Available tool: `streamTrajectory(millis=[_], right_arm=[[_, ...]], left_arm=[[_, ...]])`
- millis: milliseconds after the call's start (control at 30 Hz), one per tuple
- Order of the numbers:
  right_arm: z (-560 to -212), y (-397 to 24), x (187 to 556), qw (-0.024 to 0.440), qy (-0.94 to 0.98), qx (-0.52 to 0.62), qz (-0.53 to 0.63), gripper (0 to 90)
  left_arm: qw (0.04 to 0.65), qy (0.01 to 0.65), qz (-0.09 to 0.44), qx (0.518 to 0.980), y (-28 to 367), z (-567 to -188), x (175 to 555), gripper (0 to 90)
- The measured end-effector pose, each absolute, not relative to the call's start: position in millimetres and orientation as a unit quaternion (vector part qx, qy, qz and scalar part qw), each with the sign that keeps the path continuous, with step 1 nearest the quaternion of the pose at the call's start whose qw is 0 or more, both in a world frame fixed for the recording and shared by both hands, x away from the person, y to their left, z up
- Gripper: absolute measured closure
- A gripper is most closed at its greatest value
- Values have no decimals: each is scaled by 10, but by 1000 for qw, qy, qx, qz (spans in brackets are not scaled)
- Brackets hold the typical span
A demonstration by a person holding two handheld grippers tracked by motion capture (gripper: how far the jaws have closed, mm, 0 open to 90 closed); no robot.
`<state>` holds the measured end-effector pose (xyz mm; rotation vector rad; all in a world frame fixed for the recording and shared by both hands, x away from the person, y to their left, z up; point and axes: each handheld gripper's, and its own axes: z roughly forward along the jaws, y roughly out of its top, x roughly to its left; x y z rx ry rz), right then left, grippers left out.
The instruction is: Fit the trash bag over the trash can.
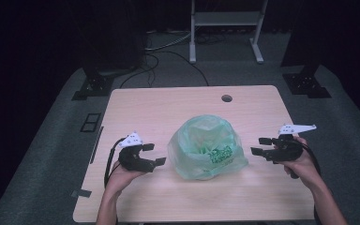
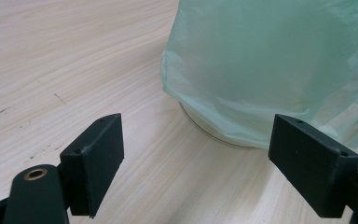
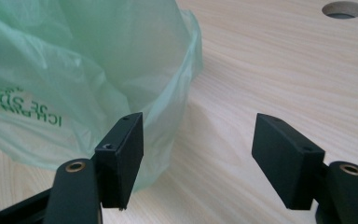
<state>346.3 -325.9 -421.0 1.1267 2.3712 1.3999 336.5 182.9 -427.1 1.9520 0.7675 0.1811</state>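
holding our left gripper point(image 1: 155, 153) just beside the left flank of the green plastic bag point(image 1: 207, 147), we are keeping its jaws spread wide with nothing between them, and in the left gripper view the jaws are framing bare wood with the bag's lower edge beyond them. our right gripper point(image 1: 261, 146) is sitting a little apart from the bag's right side, jaws likewise parted and empty; in the right gripper view one fingertip point(image 3: 121, 156) is lining up in front of the loose film. the bag is standing puffed up in the middle of the table point(image 1: 136, 105), mouth upward, with green print on its near right face, and under its hem we are seeing the rim of a round thing point(image 2: 205, 132) that we cannot identify. we are judging this as the approach, both tools flanking the bag before any grasp. the next move is calling for easing each gripper inward until film lies between the pads, then pinching a fold without shoving the light bag aside. nothing is standing in the way; a cable hole point(image 1: 226, 98) is lying well behind the bag.
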Motion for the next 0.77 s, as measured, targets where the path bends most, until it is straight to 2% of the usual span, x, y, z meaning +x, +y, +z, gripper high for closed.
streamTrajectory(millis=[767], right_arm=[[-4458,-3438,3063,92,772,396,488,334]], left_arm=[[489,316,72,810,1819,-4305,3326,170]])
